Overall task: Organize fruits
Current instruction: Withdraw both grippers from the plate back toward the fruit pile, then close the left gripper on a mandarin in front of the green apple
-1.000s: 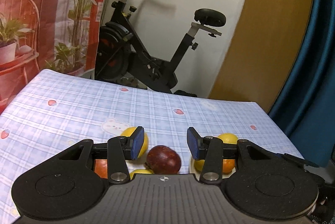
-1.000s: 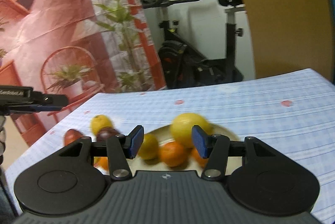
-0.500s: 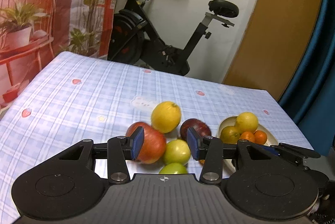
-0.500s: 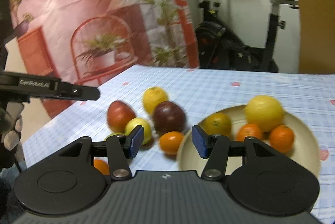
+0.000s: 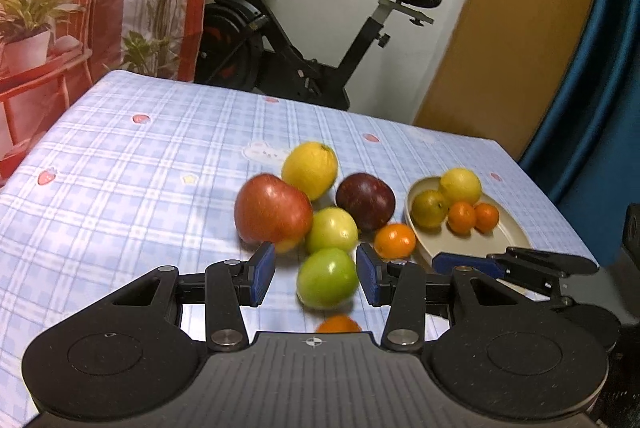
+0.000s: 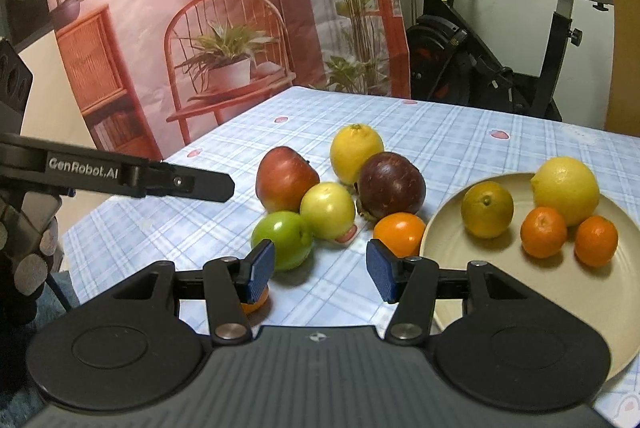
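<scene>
Loose fruit lies on the checked tablecloth: a red apple [image 5: 272, 214], a yellow lemon [image 5: 310, 169], a dark purple fruit [image 5: 365, 201], a pale green apple [image 5: 332, 231], a green apple [image 5: 327, 278] and a small orange [image 5: 395, 240]. A beige plate [image 5: 500, 240] on the right holds a lemon, a greenish orange and two small oranges. My left gripper [image 5: 316, 278] is open, its jaws either side of the green apple, above it. My right gripper [image 6: 321, 270] is open and empty, near the green apple [image 6: 283, 239] and the small orange [image 6: 399, 234]. Another orange [image 6: 256, 302] hides behind its left finger.
An exercise bike [image 5: 304, 39] stands behind the table's far edge. A red printed backdrop [image 6: 200, 27] hangs at the left. A blue curtain [image 5: 600, 87] is at the right. The plate [image 6: 540, 292] sits near the table's right front corner.
Both grippers have risen and tilted down, so the fruit pile and plate now show in full. Both stay open and empty.
</scene>
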### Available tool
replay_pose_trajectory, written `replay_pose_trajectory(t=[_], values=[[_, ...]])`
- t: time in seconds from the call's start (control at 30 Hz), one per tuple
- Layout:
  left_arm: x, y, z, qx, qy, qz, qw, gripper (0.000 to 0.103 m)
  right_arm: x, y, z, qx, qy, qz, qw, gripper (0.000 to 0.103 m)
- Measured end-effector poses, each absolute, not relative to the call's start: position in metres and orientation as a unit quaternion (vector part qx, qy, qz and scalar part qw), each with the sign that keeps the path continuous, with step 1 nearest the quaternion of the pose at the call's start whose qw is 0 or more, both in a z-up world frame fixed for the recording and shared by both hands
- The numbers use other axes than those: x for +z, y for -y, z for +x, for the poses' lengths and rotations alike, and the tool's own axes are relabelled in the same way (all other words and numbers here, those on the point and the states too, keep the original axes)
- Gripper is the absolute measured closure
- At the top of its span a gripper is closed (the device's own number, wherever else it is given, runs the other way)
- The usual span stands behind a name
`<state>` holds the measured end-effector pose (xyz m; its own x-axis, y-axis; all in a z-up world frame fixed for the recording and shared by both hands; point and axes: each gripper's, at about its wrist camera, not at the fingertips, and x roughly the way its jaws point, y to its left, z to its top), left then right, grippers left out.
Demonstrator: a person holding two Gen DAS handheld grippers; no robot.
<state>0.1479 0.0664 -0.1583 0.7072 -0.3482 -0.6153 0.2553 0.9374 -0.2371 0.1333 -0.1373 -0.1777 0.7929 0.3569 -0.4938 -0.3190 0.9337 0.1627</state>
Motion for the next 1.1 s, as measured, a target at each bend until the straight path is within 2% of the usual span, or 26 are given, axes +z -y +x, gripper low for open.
replay_pose_trajectory(t=[0.43, 0.8, 1.1], values=[[-0.185, -0.047, 0.132, -0.187, -0.375, -0.064, 0.906, 0.056, -0.186, 0.140, 0.120, 0.156, -0.282, 0.040, 0.946, 0.049], [-0.180, -0.061, 0.143, -0.176, -0.372, -0.108, 0.905, 0.056, -0.189, 0.140, 0.120, 0.152, -0.290, 0.045, 0.944, 0.050], [-0.189, -0.043, 0.128, -0.197, -0.380, -0.041, 0.903, 0.056, -0.195, 0.142, 0.116, 0.153, -0.296, 0.051, 0.941, 0.050]])
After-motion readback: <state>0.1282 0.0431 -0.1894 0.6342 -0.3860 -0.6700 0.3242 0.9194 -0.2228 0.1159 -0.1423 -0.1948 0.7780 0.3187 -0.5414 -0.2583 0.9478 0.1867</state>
